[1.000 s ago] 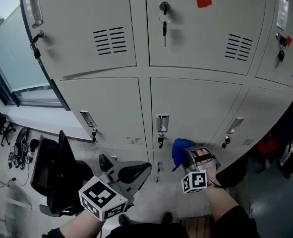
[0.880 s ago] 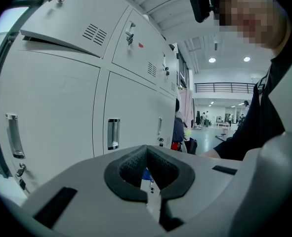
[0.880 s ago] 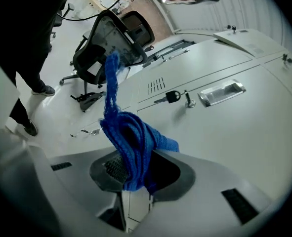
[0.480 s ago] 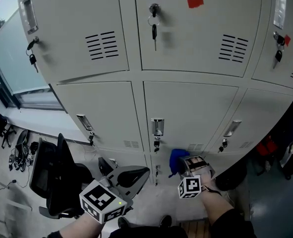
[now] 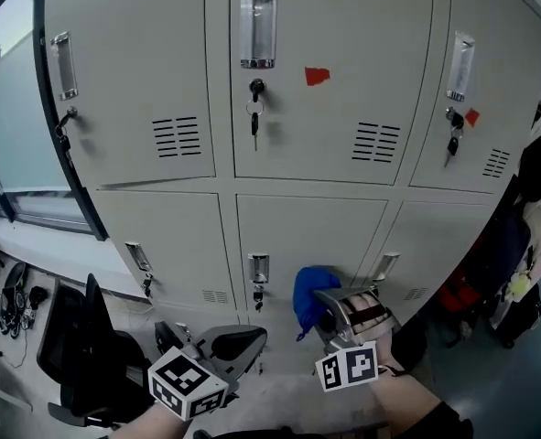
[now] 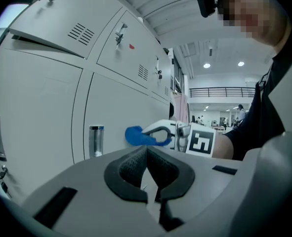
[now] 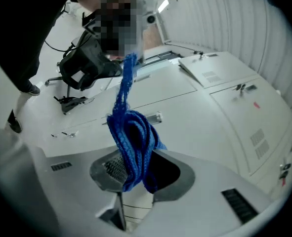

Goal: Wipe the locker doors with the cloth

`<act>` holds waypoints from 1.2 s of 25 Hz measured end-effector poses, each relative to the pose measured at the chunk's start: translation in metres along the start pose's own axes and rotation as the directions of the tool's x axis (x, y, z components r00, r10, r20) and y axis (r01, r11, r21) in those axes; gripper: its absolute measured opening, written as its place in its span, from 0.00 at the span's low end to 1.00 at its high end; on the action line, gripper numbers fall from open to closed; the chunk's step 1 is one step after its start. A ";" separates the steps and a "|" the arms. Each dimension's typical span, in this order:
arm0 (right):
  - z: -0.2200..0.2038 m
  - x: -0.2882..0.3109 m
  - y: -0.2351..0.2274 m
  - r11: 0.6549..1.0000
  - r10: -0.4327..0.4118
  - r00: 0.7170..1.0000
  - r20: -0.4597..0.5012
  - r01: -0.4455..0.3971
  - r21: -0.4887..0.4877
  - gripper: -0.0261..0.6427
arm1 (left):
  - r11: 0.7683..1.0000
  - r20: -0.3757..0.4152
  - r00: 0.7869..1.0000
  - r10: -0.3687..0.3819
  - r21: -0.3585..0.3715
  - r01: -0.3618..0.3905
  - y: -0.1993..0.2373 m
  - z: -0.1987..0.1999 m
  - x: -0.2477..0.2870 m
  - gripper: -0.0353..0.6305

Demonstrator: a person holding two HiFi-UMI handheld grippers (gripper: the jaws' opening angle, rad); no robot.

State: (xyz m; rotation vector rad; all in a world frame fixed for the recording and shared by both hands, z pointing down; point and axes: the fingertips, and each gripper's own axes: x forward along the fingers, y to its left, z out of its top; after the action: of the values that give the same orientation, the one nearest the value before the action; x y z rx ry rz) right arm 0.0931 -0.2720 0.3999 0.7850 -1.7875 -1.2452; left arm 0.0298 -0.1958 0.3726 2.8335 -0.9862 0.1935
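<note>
Here, right claw [image 7: 136, 174]: clenched on blue cloth [image 7: 133, 142], bunched between the pads, one end sticking out past them.
Cloth place: held low at the lower middle door [image 5: 311, 231], right of its handle [image 5: 258, 268]; contact with door unclear.
Left claw [image 6: 148, 174]: clenched, holding nothing, low and left of right claw, apart from lockers.
Chair [image 5: 73, 355]: on floor, lower left.

Grey left claw [image 6: 146, 154] and right claw [image 7: 136, 174], black-and-white marker cubes [image 5: 187, 383], dark sleeve [image 5: 427, 412]
</note>
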 end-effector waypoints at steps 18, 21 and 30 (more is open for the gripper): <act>-0.024 -0.021 -0.121 0.981 -0.169 0.986 -0.009 0.168 -0.097 0.19 | 1.000 0.026 1.000 0.000 0.025 -0.001 -0.021 0.019 0.019 0.06; -0.032 -0.008 -0.085 0.991 -0.103 0.995 -0.007 0.102 -0.092 0.19 | 1.000 0.013 1.000 0.014 0.025 -0.014 -0.018 0.016 0.020 0.06; -0.052 0.028 0.027 0.991 0.111 0.994 -0.016 -0.112 -0.071 0.19 | 0.998 -0.018 0.999 0.050 0.029 -0.049 -0.008 0.012 0.013 0.06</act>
State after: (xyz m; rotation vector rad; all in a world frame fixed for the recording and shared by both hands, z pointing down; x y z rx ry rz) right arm 0.1237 -0.3094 0.4431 0.6419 -1.7424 -1.2222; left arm 0.0459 -0.1997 0.3619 2.8297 -1.0588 0.2411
